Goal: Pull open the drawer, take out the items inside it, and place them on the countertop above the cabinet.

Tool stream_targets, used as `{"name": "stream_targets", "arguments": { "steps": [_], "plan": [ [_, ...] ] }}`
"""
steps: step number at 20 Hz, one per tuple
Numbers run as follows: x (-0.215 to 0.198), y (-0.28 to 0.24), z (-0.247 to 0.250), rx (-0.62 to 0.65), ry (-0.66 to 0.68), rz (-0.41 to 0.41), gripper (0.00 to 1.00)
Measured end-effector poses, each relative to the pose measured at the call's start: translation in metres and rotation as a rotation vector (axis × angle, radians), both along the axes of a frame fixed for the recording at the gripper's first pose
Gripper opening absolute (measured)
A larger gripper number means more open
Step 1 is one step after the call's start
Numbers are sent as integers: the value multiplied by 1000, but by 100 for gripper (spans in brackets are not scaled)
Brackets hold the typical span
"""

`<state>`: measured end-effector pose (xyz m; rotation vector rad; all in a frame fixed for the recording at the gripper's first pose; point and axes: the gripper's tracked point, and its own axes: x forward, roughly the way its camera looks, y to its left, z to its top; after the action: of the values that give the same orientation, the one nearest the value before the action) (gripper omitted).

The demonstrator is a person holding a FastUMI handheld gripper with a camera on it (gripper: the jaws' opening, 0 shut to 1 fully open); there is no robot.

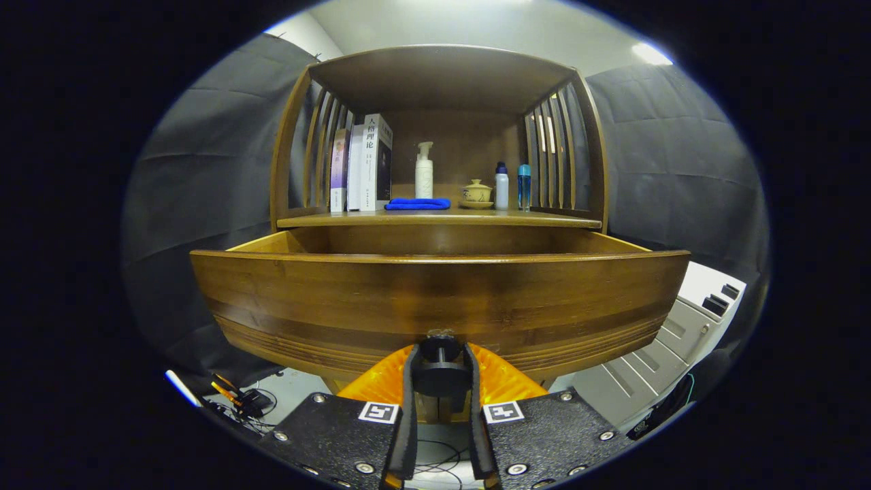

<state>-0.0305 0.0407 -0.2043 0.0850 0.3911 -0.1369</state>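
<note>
The wooden cabinet's drawer stands pulled out toward me, its broad front panel just beyond my fingers. My gripper is shut on the drawer's dark round knob, with one finger pressing on each side of it. The drawer's front panel hides what lies inside. Above the drawer runs the countertop, and on it lies a folded blue cloth.
On the countertop stand several books, a white pump bottle, a small lidded teacup and two small bottles. A grey drawer unit sits to the right. Cables and a plug lie on the floor to the left.
</note>
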Motion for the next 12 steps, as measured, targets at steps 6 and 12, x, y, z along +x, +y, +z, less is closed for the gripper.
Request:
{"name": "stream_targets", "arguments": {
  "steps": [6,12],
  "plan": [
    [-2,1,0,7,-3,22,31],
    [-2,1,0,9,-2,26,32]
  ]
}}
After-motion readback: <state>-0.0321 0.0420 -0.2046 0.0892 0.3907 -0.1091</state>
